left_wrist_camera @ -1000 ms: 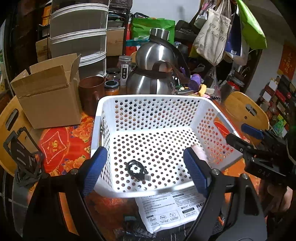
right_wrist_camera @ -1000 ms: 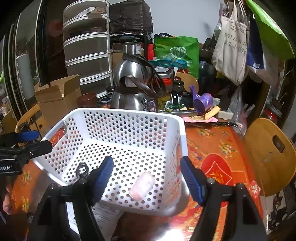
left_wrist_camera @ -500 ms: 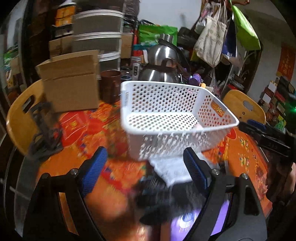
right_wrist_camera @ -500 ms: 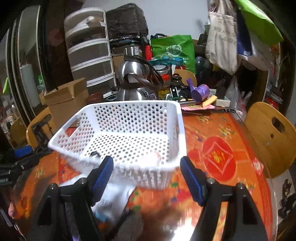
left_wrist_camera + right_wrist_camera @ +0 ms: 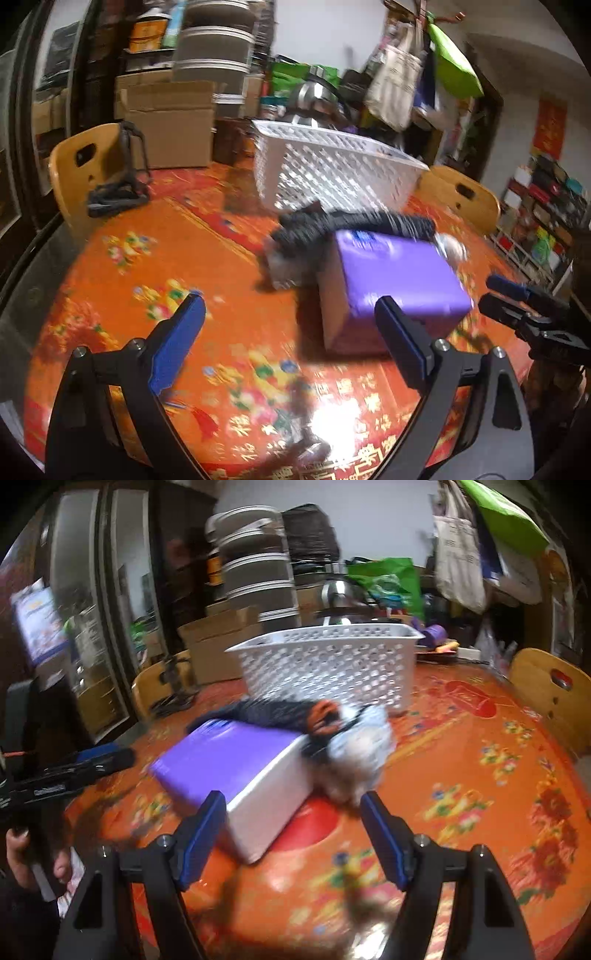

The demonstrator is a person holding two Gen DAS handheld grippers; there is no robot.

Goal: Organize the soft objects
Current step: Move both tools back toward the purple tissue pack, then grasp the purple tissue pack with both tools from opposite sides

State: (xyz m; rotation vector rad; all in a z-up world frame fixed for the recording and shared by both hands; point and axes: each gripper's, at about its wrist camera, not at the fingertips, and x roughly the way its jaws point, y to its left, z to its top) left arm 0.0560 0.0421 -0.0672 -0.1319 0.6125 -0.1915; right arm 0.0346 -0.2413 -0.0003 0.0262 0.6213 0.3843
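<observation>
A purple-topped tissue pack [image 5: 395,275] lies on the orange table, also in the right wrist view [image 5: 236,764]. A dark blurred soft item [image 5: 332,225] [image 5: 273,710] lies along its far side, with a pale crumpled soft item [image 5: 364,749] next to it. The white perforated basket [image 5: 332,173] [image 5: 332,664] stands behind them. My left gripper [image 5: 290,341] is open and empty, in front of the pack. My right gripper [image 5: 293,836] is open and empty, just before the pack's white end.
Cardboard boxes [image 5: 170,129] and a steel kettle [image 5: 314,99] stand at the back. Wooden chair backs [image 5: 85,166] [image 5: 550,690] ring the table. A black folded stand [image 5: 118,195] lies at the left. The orange patterned tablecloth [image 5: 184,258] covers the table.
Both grippers have pulled back and down from over the basket toward the table's near side. The purple tissue pack and soft items have come into view in front of the basket.
</observation>
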